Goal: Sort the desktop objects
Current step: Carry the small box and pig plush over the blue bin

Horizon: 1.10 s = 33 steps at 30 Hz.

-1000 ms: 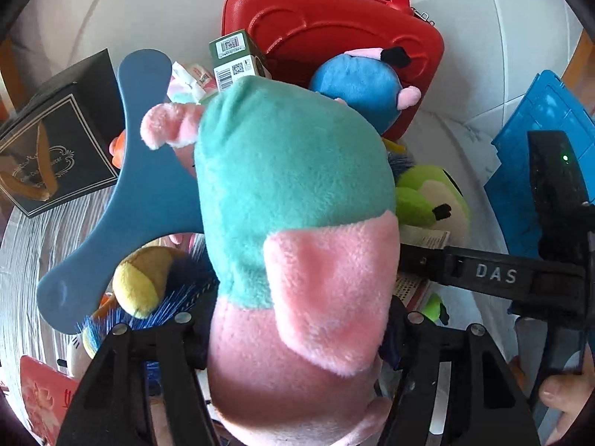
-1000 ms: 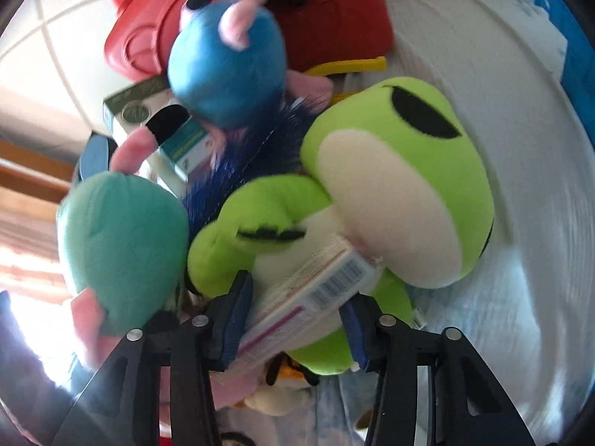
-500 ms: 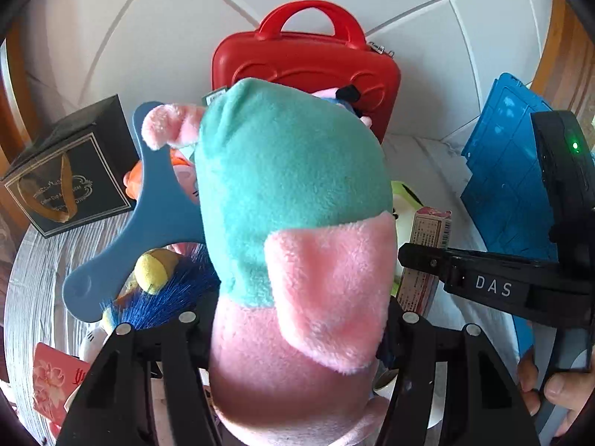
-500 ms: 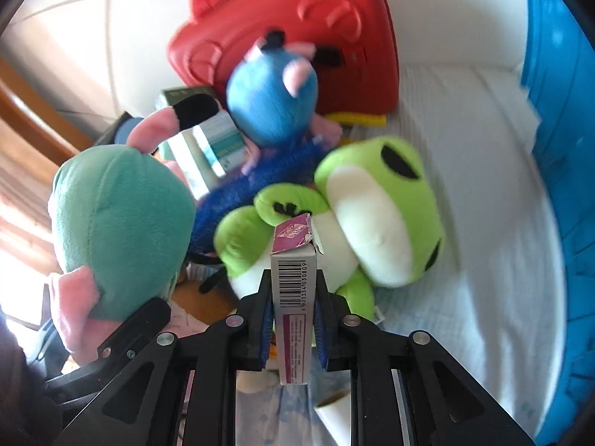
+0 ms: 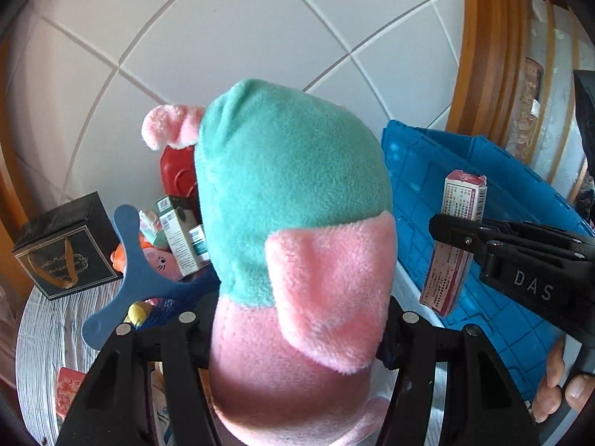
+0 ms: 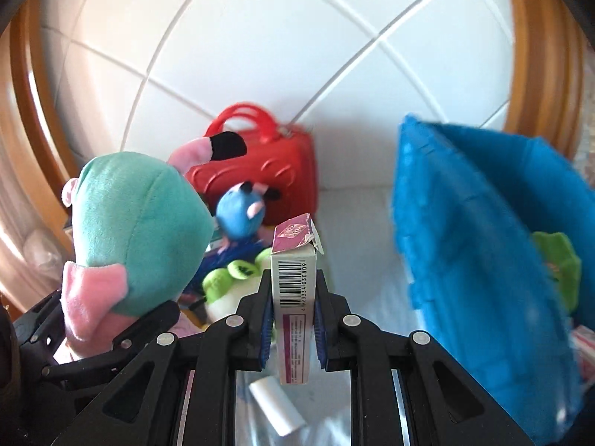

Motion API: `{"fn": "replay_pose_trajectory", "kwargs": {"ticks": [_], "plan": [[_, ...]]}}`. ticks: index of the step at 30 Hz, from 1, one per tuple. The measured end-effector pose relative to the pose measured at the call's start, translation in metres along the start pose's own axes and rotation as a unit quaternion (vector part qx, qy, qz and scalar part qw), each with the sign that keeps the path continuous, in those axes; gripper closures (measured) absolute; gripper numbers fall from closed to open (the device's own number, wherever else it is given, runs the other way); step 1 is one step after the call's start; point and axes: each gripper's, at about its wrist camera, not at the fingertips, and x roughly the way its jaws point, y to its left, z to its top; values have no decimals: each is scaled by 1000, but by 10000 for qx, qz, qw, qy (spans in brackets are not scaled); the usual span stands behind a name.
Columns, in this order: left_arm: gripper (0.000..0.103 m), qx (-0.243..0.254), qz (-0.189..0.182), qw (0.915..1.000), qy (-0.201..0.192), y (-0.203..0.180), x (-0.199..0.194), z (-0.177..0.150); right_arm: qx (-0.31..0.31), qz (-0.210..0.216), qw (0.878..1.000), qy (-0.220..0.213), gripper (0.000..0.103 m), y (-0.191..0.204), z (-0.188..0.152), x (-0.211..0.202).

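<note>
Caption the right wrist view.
Right gripper clamps a small carton upright beside the blue crate.

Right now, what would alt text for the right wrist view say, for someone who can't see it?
A black two-finger gripper clamps a small pink and white barcoded box upright. To its left a second gripper holds a teal and pink plush toy; a red case stands behind, a blue crate at right.
</note>
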Motion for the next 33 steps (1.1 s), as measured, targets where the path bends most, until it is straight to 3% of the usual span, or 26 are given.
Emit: {"fn": "replay_pose_trajectory", "kwargs": {"ticks": [8, 12, 20, 24, 27, 31, 33], "plan": [[43, 622, -687, 9948, -418, -101, -45, 20, 323, -708, 9946, -685, 85, -55, -12, -114], [43, 895, -971, 9897, -557, -168, -56, 30, 520, -1113, 9878, -957, 85, -105, -16, -165], [43, 1200, -1279, 9827, -602, -288, -56, 39, 903, -1506, 9785, -1081, 85, -224, -27, -213], [43, 1252, -1282, 9833, -327, -342, -37, 37, 946, -1556, 9785, -969, 85, -281, -35, -211], [42, 1326, -1151, 9844, 91, -377, -16, 28, 971, -1500, 9810, -757, 85, -320, -46, -197], [42, 1314, -1182, 9808, 830, -405, 12, 14, 1016, -1416, 9839, -410, 85, -356, -64, -179], [42, 1328, -1109, 9799, 998, -412, 17, 11, 1037, -1402, 9844, -249, 85, -371, -72, -169]]}}
